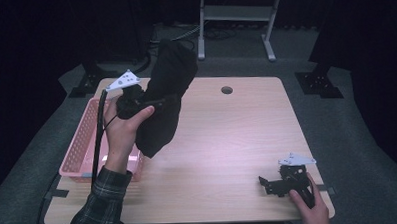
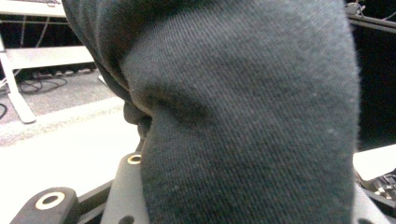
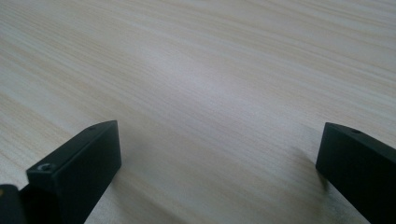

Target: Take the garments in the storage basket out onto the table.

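Dark cloth [image 2: 243, 116] clamped in left gripper [image 1: 158, 101], hanging at 10 o'clock, apparently clear of pink basket [image 1: 82, 141]; lower slowly, centred. Right gripper [image 1: 269, 183] idle, jaws apart, 5 o'clock.

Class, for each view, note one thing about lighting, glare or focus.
High view: surroundings dark, a pale sheen on the table. Left gripper view: the dark cloth looms close, its weave soft. Right gripper view: glare on the wood, the right tool with near jaws blurred.

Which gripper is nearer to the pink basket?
Left. The left gripper is raised just above the pink basket, shut on a black garment. The right gripper rests open at the table's opposite near corner.
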Demonstrator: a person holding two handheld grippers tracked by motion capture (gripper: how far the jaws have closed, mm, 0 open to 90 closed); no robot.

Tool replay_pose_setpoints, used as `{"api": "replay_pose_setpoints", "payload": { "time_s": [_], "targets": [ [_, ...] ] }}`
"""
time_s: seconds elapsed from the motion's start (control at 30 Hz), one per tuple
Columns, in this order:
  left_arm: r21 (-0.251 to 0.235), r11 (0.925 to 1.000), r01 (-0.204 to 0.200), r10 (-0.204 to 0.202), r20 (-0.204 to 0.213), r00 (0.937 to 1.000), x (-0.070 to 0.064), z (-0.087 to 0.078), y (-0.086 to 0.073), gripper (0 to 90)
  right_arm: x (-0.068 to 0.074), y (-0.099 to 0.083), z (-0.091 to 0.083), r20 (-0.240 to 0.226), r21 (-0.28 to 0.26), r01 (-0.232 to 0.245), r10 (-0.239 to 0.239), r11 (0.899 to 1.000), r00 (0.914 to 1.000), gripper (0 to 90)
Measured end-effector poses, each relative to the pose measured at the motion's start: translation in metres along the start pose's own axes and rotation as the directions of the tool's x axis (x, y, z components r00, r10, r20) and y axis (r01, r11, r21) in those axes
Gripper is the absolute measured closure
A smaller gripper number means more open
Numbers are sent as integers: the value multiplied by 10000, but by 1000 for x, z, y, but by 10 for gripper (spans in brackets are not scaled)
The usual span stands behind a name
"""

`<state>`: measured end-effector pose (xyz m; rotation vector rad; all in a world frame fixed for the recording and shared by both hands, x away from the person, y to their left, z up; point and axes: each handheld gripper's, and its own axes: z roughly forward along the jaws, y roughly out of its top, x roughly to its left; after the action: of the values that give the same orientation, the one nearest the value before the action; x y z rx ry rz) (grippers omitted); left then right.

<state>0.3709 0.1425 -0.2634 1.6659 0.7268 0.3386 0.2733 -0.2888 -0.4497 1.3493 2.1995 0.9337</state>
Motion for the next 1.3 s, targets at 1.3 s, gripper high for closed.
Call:
{"api": "replay_pose_setpoints", "payload": {
  "time_s": [1.3],
  "targets": [
    [3315, 9413, -630, 347, 906, 9953, -31, 99, -66, 551, 0, 0, 0, 2, -2, -3, 3, 10000, 10000, 0]
  ]
}}
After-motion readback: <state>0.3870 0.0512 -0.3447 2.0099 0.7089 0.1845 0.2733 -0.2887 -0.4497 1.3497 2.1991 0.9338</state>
